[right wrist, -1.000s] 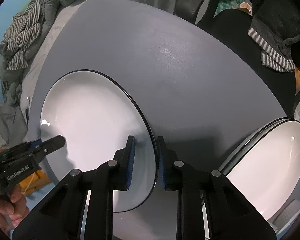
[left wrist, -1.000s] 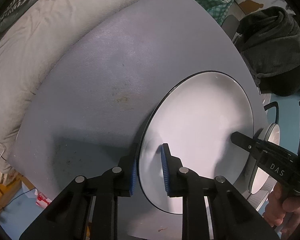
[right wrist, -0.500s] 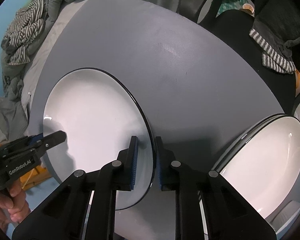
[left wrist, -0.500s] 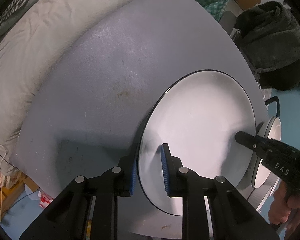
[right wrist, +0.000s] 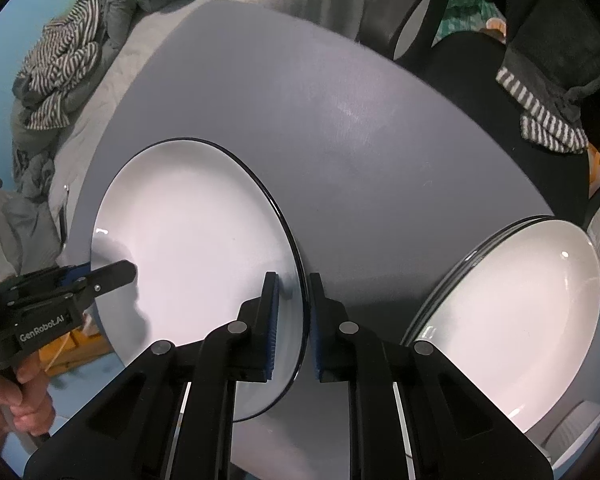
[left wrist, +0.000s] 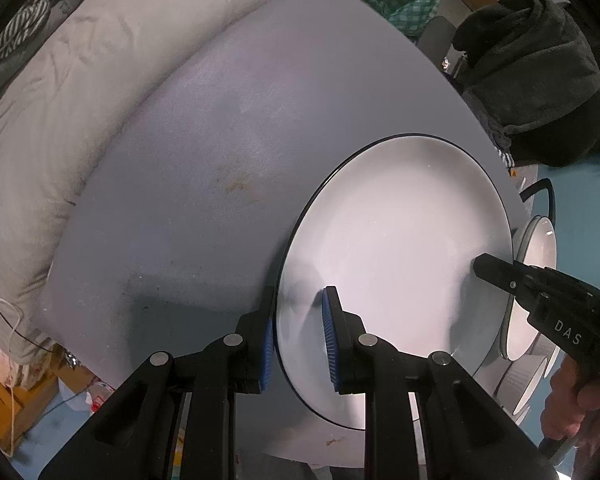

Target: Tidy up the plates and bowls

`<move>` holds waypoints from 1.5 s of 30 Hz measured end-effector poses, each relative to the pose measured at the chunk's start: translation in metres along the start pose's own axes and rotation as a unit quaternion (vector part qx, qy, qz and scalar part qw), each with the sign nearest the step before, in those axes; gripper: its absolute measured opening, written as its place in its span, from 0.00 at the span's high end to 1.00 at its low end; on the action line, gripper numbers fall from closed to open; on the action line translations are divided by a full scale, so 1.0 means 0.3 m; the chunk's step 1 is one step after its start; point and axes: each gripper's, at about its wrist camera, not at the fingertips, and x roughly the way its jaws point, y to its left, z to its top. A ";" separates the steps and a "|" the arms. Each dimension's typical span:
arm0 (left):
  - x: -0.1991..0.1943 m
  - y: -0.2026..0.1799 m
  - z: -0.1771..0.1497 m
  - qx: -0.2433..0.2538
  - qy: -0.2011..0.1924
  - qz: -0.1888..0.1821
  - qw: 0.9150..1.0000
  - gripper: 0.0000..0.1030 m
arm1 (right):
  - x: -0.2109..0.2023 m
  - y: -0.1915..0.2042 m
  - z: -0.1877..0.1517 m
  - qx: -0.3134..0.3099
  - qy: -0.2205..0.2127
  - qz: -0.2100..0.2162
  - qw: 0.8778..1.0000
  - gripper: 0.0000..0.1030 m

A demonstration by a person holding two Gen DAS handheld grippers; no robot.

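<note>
Both the left gripper [left wrist: 298, 336] and the right gripper [right wrist: 294, 326] pinch opposite rims of the round white black-edged plate [right wrist: 192, 248] between their narrow jaws — uneven lifting could slip it onto the grey table [right wrist: 320, 128] — or knock the stacked white plates [right wrist: 516, 320] right of the right gripper.

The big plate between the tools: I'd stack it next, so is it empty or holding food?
Empty. The big plate shows a bare white face in both views, with nothing on it.
</note>
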 end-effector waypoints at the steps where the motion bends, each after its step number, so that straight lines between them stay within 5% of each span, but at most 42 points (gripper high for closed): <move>1: -0.005 -0.007 0.000 0.002 0.000 0.000 1.000 0.80 | -0.008 -0.004 -0.002 0.003 -0.002 0.001 1.000 0.87; 25: -0.054 -0.296 -0.010 0.086 -0.003 -0.009 0.996 0.80 | -0.189 -0.208 -0.109 0.079 -0.047 0.005 0.996 0.87; 45: 0.040 -0.698 -0.016 0.193 0.019 -0.007 0.981 0.80 | -0.299 -0.528 -0.270 0.189 -0.076 0.001 0.979 0.87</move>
